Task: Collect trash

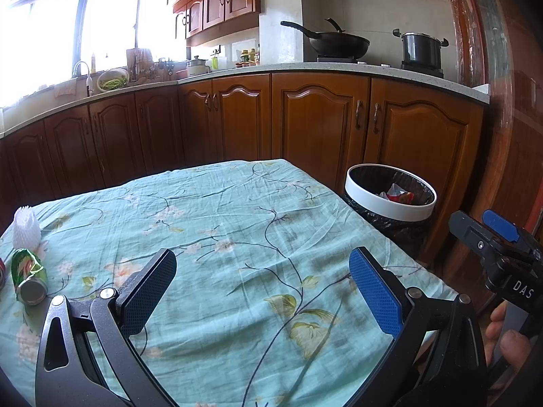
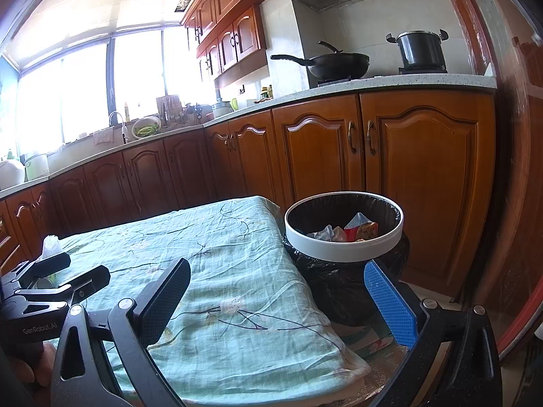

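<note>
Partly done: wrappers are lying in the bin, while a crushed can and foam net are waiting on the table; both the left gripper and the right gripper are gaping, gripping nothing.

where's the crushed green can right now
In the left wrist view, the crushed green can lies on its side at the table's far left edge, just in front of the white foam net.

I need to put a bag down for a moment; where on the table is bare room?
The cloth lies bare from the middle to the far edge and the side by the bin. The near-left corner is crowded: a crushed can and a white foam net. Both tools, left and right, are open and empty.
</note>
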`<state>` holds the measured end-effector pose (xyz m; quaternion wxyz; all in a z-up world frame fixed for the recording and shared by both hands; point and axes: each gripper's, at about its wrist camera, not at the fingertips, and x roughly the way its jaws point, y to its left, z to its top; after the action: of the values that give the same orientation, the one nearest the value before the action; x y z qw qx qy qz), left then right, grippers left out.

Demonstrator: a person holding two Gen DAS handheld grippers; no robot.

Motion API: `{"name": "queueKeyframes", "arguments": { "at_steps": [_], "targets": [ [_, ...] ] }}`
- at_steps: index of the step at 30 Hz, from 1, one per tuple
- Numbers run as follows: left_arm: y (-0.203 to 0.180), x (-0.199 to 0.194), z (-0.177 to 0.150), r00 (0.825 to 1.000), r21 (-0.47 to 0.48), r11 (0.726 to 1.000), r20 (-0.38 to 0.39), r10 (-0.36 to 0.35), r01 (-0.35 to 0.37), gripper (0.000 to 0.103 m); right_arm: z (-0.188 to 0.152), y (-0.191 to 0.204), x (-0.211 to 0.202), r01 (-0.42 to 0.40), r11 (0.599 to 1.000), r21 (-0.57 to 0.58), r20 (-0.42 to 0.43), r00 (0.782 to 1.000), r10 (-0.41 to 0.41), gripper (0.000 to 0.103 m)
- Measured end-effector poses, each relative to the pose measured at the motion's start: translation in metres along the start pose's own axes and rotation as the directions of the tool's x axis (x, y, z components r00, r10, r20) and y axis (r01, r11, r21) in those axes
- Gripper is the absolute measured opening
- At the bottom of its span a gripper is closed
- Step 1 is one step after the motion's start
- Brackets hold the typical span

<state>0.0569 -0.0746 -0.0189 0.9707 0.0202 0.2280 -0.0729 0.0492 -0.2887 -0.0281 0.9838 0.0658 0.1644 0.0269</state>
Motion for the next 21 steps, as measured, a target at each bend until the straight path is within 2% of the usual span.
{"name": "queueKeyframes", "arguments": {
  "at_steps": [21],
  "targets": [
    [0.0029,0.0043,0.0005,1.0,0.01,1.0,-0.005,-0.011,0.011,0.103,0.0002,0.0008,0.0002,0.0,1.0,0.002,-0.004,1.0,0.0,0.103]
  ]
}}
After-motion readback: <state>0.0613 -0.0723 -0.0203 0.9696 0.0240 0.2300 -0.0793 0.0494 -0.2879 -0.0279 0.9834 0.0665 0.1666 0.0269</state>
